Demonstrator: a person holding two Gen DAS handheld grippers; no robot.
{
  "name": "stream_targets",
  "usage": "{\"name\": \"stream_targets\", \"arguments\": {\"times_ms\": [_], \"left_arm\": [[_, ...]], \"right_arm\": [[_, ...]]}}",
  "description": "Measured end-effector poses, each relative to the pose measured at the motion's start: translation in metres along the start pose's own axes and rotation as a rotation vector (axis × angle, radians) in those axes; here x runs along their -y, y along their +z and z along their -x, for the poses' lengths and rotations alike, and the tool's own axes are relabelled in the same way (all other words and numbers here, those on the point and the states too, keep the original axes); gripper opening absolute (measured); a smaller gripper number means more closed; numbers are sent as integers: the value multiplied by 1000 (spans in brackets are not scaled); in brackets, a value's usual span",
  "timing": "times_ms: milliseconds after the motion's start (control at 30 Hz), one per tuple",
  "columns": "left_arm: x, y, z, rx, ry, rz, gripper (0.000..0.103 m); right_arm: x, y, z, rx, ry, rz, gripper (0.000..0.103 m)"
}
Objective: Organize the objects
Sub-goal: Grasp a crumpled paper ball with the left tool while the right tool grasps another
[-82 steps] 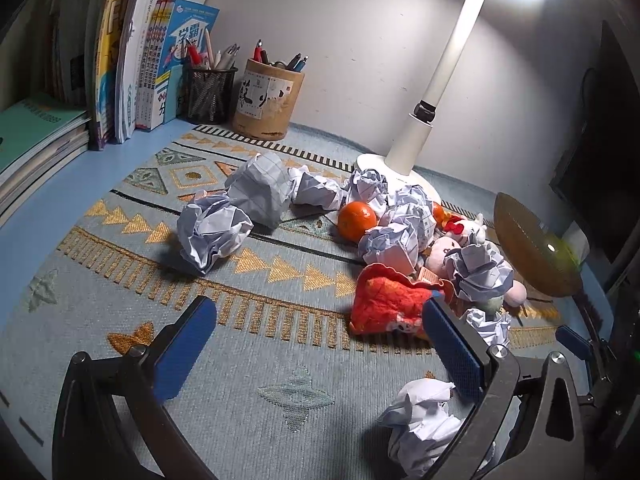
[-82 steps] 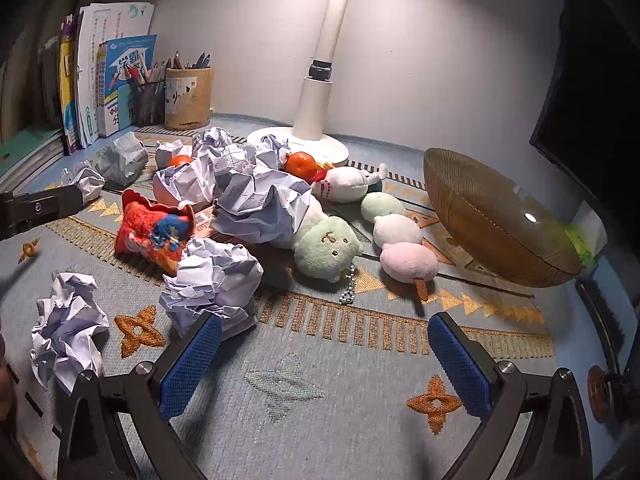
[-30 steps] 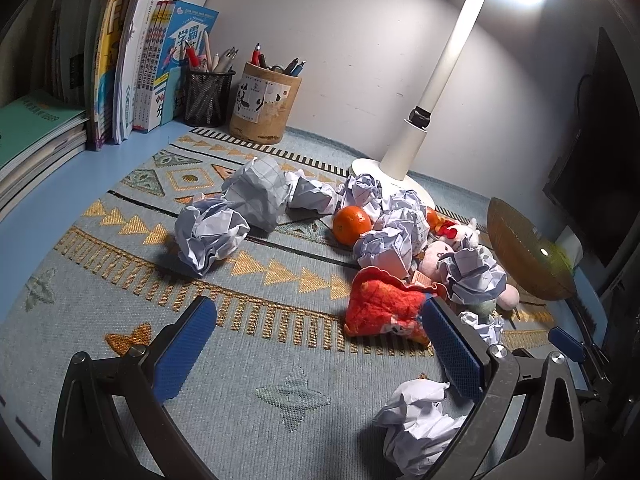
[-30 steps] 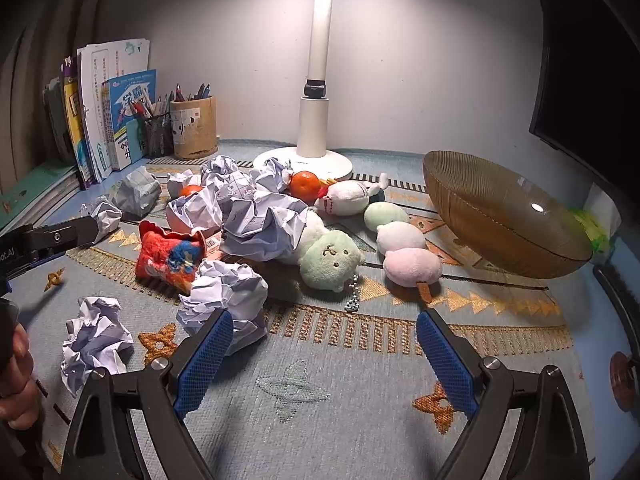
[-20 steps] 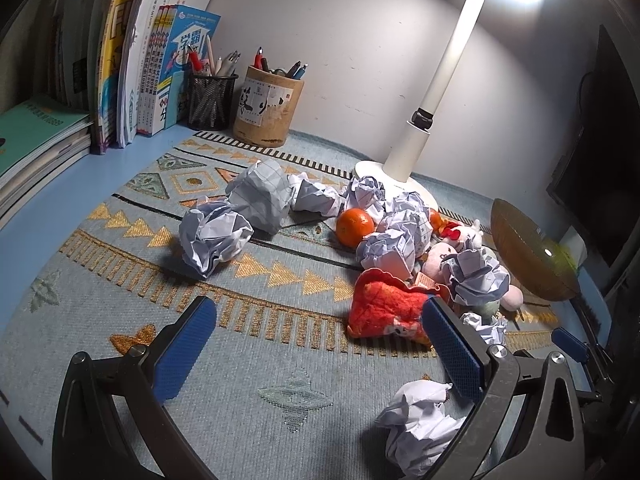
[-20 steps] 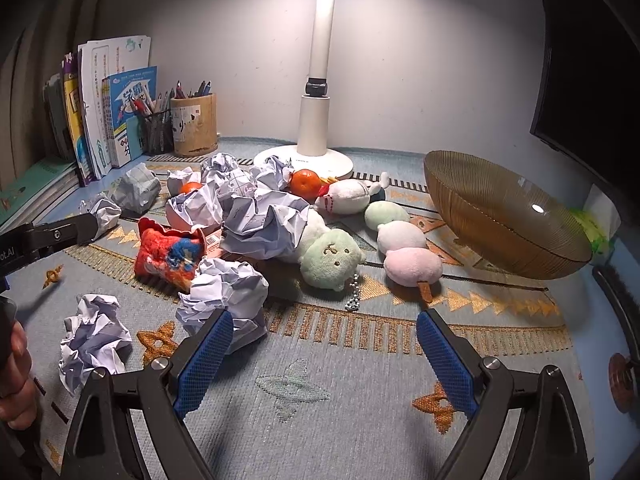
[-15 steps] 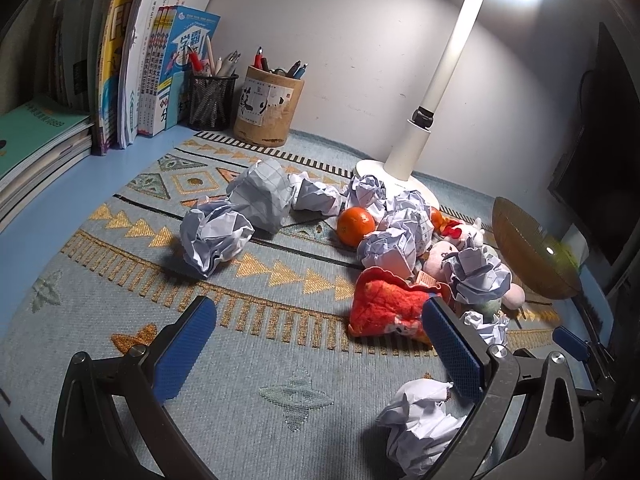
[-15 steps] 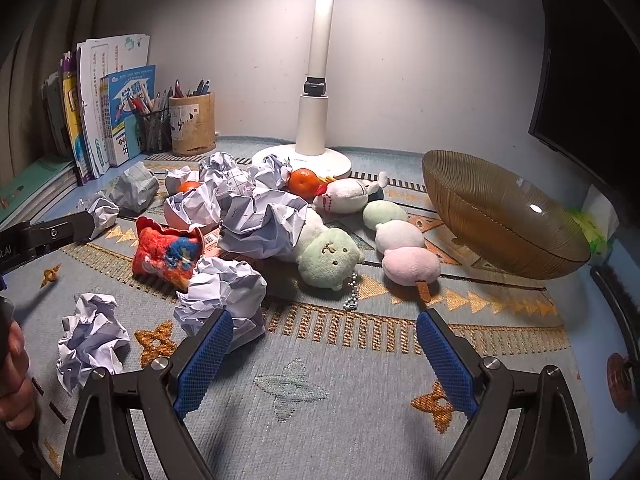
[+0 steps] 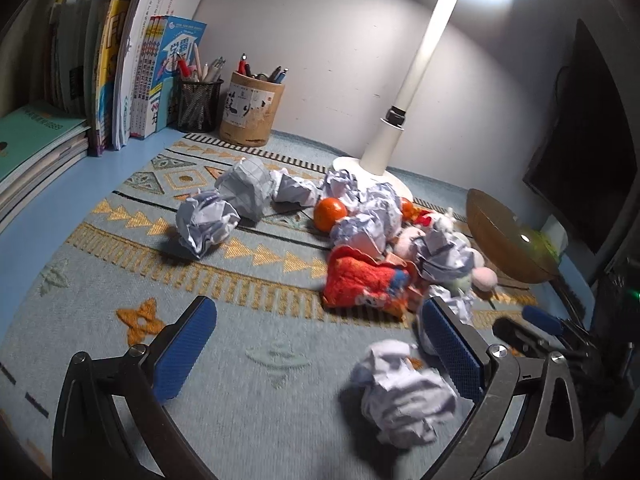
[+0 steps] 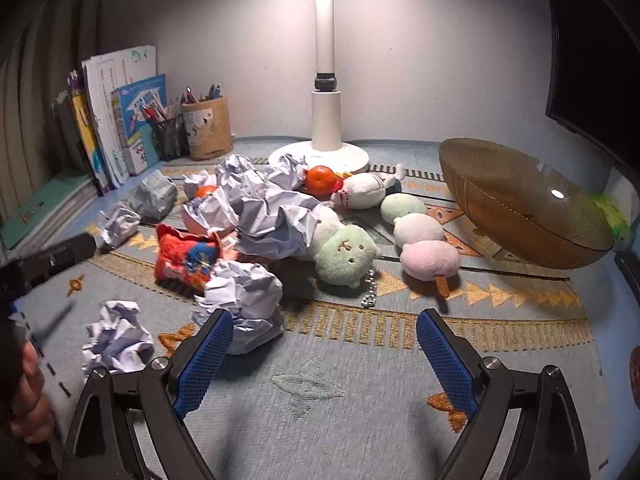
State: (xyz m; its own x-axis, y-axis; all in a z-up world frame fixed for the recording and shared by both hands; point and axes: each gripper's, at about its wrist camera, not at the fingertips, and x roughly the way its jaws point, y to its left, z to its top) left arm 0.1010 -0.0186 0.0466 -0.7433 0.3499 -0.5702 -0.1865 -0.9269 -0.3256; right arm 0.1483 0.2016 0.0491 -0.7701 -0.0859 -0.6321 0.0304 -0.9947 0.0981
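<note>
A home study corner: a lit white desk lamp (image 10: 325,80) stands at the wall on a blue bench (image 9: 60,184) with a patterned mat (image 9: 248,320), upright books (image 9: 132,72) and two pen holders (image 9: 251,110) to its left, a dark monitor (image 10: 596,52) to its right.

The left gripper (image 9: 316,344) points forward and downward, its blue-padded jaws spread wide with nothing pressed between the pads. The right gripper (image 10: 324,348) tilts down likewise, jaws wide apart and empty. Off to the right gripper's left, the person's hand (image 10: 24,396) wraps the dark handle of the other tool.
</note>
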Motion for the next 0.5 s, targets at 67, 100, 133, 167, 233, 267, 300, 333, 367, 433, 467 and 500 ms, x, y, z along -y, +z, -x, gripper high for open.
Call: {"name": "stream_targets", "arguments": {"times_ms": [67,100,133,167,233,267,300,333,367,433,467,500], "left_arm": [[10,-12,8,-39,-30,-28,102],[16,-18,10,-63,-33,-51,102],[23,-25,11,-84,-34,-71,102],[30,-31,9,-111,-32,-88,102],[41,-40,1,-168,-25,-95,102],[45,-44,-6,-202,-23,-91,100],[48,-47,-11,-227,-35,-91,87],[52,-50,-16,-248,-48,-101,77],[55,-53,-21,-263,-40,-112,76],[60,-52,-27,-255,-6,-131,73],[61,-50,-30,-255,0,-133,66],[61,-48,-32,-256,0,-128,47]], "right_arm": [[1,3,6,5,84,-45,92],[-4,4,5,-9,95,-49,93],[-10,5,1,-37,94,-40,92],[-16,6,-4,-66,89,-29,92],[-28,8,-16,-107,97,-11,85],[-34,8,-21,-122,95,-1,82],[-39,8,-28,-139,72,9,77],[-42,9,-36,-160,45,15,74],[-44,8,-44,-179,34,16,73],[-42,7,-59,-217,56,-2,61],[-39,6,-64,-231,73,-11,55],[-37,5,-65,-227,80,-14,50]]}}
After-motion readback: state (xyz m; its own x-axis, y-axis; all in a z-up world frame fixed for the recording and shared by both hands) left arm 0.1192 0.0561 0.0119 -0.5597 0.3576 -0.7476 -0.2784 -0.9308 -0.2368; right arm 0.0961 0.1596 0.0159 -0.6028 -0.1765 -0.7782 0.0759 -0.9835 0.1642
